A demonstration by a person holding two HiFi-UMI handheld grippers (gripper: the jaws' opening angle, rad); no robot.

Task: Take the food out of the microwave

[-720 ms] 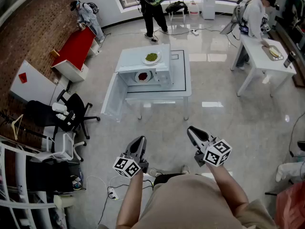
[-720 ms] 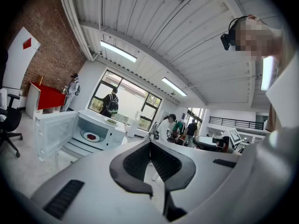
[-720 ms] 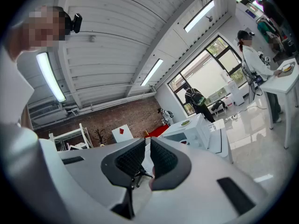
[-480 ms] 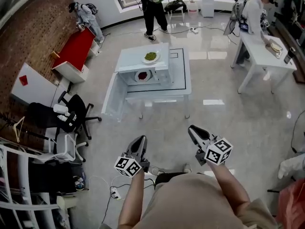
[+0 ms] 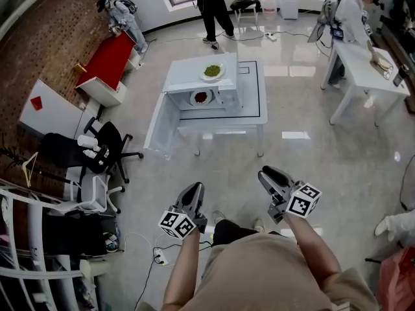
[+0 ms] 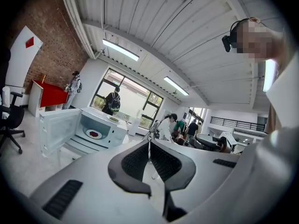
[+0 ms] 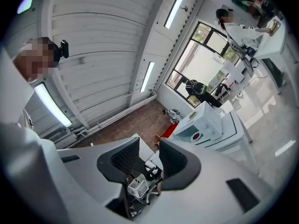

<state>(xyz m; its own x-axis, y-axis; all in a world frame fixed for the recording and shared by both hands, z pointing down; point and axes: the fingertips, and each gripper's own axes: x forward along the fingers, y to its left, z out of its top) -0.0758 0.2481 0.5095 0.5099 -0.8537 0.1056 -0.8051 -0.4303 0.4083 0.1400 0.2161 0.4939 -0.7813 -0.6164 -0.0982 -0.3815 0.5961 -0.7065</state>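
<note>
Microwave [image 5: 194, 81], door open, on the counter [image 5: 250, 106], containing 1 plate of red food [image 5: 201, 98]; well apart, left claw [image 6: 149, 146] closed and empty, right claw [image 7: 148, 147] open and empty.

Inside the microwave [image 5: 188, 78], the food [image 5: 201, 97] on its plate [image 5: 193, 100] shows only as a dark red patch, too small to name. The green heap [image 5: 212, 70] on the microwave's roof is equally unclear. A standing person [image 5: 213, 8] loses the head to the top edge. A white shape [image 5: 391, 227] at the right edge is cut off and cannot be identified.
</note>
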